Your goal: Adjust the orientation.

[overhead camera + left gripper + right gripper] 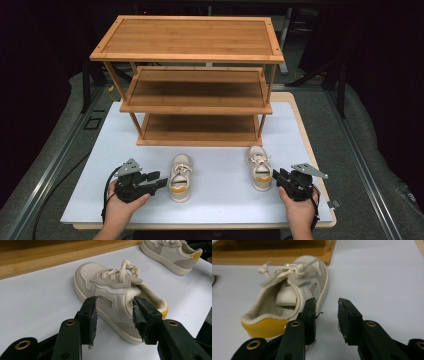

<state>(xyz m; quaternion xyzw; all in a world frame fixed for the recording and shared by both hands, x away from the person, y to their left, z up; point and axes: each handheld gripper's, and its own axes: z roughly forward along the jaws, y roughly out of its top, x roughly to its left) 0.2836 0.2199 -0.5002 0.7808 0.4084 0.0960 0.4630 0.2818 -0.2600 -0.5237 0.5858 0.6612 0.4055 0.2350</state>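
left tool [161,181] beside left shoe [180,177]; wooden rack [192,80] stands behind.

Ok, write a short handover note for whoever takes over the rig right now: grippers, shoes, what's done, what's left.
Left gripper: open, jaws level with the side of the left cream sneaker with the yellow heel, not pressing it.
Right gripper: open, empty, beside the matching right sneaker.
Both sneakers stand on the white table mat before the three-tier bamboo shoe rack.
Done: nothing shelved.
Left: probably grip each sneaker and shelve it.
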